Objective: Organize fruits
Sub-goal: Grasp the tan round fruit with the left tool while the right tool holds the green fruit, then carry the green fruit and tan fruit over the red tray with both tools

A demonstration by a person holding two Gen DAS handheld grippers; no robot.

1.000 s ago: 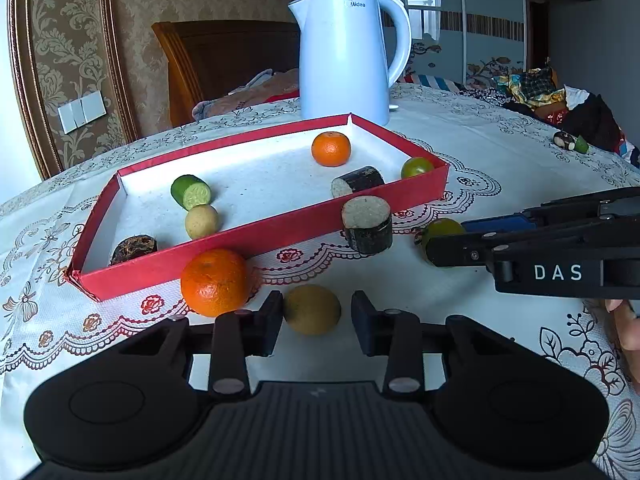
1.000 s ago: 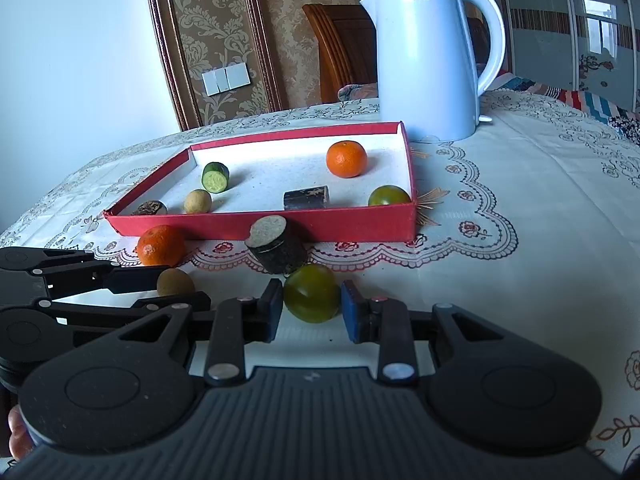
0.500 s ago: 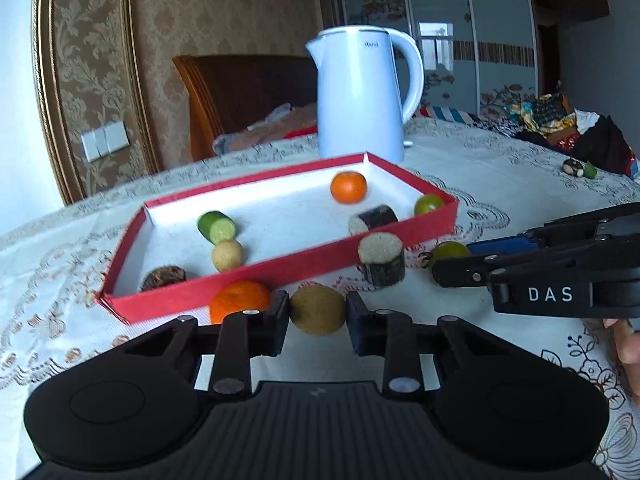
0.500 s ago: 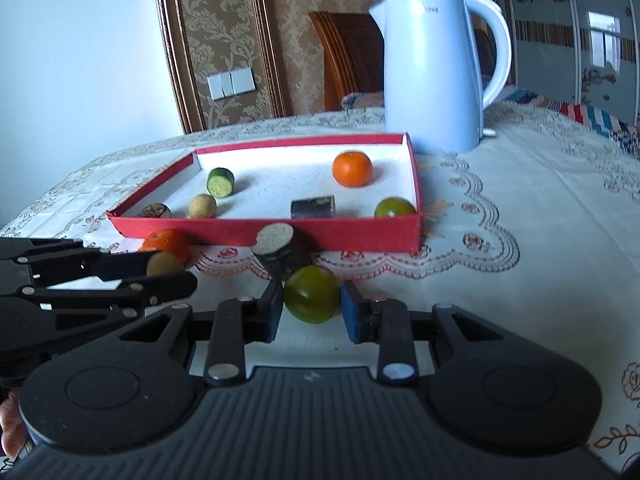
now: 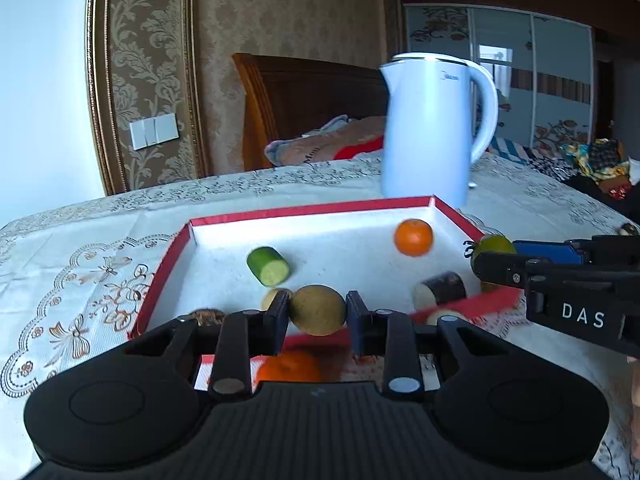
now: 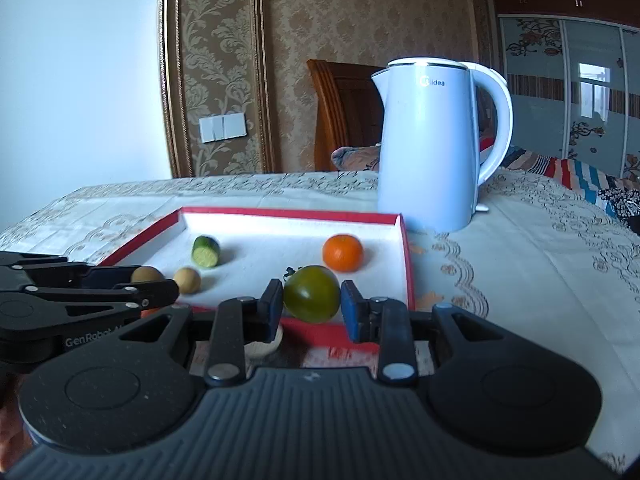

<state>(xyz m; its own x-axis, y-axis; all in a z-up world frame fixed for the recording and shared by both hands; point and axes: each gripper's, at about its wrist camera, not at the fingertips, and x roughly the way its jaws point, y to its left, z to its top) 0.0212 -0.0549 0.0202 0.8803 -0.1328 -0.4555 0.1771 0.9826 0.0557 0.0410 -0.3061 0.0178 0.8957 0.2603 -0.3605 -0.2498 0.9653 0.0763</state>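
The left gripper (image 5: 318, 312) is clenched on a brown fruit (image 5: 317, 309), its pads pressing both sides, and holds it clear of the table over the near wall of the red tray (image 5: 160, 272). The right gripper (image 6: 311, 305) is clamped the same way on a green fruit (image 6: 312, 293), also lifted above the tray's near edge; in the left view it comes in from the right with that fruit at its tip. Inside the tray lie a cucumber piece (image 5: 268, 266) near the left, an orange (image 5: 413, 237) toward the far right corner, a small tan fruit (image 6: 187, 279) just behind the left gripper's finger, a dark cylinder (image 5: 440, 289) by the right wall, and a dark lump (image 5: 206, 316) at the near left corner, mostly hidden. Outside the tray, below the left gripper, a second orange (image 5: 288, 366) rests blurred on the tablecloth (image 5: 80, 248). A pale cut end (image 6: 262, 346) shows under the right gripper, mostly hidden. A white kettle (image 6: 430, 148) stands on the cloth just beyond the tray's far right corner.
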